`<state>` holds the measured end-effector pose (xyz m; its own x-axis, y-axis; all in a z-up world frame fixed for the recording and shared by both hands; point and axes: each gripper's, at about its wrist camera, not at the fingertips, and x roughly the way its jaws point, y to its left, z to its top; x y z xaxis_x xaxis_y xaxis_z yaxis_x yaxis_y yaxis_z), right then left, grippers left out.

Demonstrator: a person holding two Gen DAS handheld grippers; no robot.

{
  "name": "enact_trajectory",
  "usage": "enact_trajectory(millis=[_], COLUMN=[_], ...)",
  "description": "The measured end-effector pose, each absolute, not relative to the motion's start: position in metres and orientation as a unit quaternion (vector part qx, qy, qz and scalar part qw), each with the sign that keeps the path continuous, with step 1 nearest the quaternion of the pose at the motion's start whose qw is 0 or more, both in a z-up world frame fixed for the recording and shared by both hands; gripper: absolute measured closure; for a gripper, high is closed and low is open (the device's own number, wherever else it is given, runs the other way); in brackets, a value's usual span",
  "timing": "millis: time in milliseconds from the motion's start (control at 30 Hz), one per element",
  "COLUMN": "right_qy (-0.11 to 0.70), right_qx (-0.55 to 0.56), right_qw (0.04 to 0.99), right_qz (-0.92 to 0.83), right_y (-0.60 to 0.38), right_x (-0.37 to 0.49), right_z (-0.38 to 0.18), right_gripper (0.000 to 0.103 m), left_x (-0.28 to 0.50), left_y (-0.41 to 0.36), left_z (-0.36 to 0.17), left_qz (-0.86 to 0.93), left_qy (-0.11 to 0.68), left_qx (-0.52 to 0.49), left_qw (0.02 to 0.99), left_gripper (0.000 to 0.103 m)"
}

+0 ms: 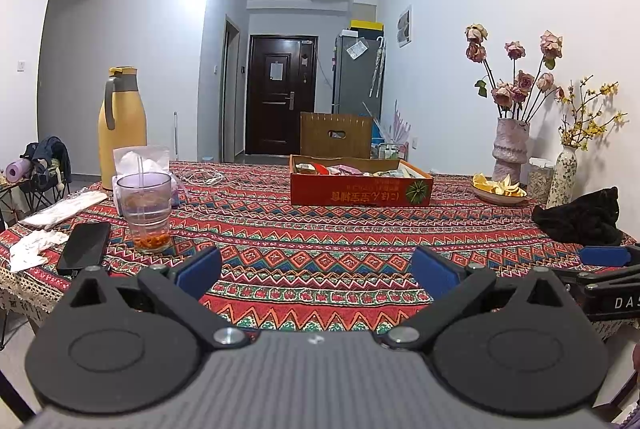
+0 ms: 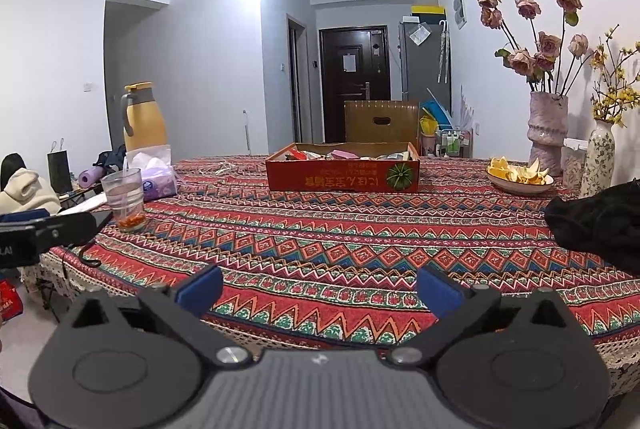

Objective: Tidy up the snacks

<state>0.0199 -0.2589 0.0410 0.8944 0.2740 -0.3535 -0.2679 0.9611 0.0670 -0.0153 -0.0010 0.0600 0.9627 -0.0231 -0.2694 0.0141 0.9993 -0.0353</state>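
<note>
We scan left to right. Far left of the left wrist view: white cloths, a dark phone flat near the table edge, and a glass with a straw and orange bits at the bottom, probably parked there to keep the middle free. Behind it, upper left, a yellow jug and a tissue pack.

Lower centre, the left gripper hangs over the near edge of the patterned tablecloth, jaws spread wide, nothing between the blue pads. The right gripper sits the same way in its own view: spread apart, holding nothing. Both point at the box, so we judge them as either staged to reach in or backed off from it.

Centre of frame, well apart from both grippers, the red cardboard box holds the snacks, packets lying loosely inside below the rim. Whether they are sorted we can't tell; the angle is too low.

Right side: a bowl of peels, two vases with flowers, and a black cloth at the right edge.
</note>
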Motion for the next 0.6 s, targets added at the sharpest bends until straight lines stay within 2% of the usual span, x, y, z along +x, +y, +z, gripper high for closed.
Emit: enact_trajectory(millis=[600], right_qy=[0.181], right_qx=[0.010], right_qw=[0.973], right_qz=[0.142], right_y=[-0.2585], right_x=[0.0195], right_z=[0.0405], right_gripper=[0.000], left_x=[-0.0160], left_y=[0.0004], left_z=[0.0603], left_qz=[-0.009], left_qy=[0.139], left_qx=[-0.016], left_qw=[0.990], left_gripper=[0.000])
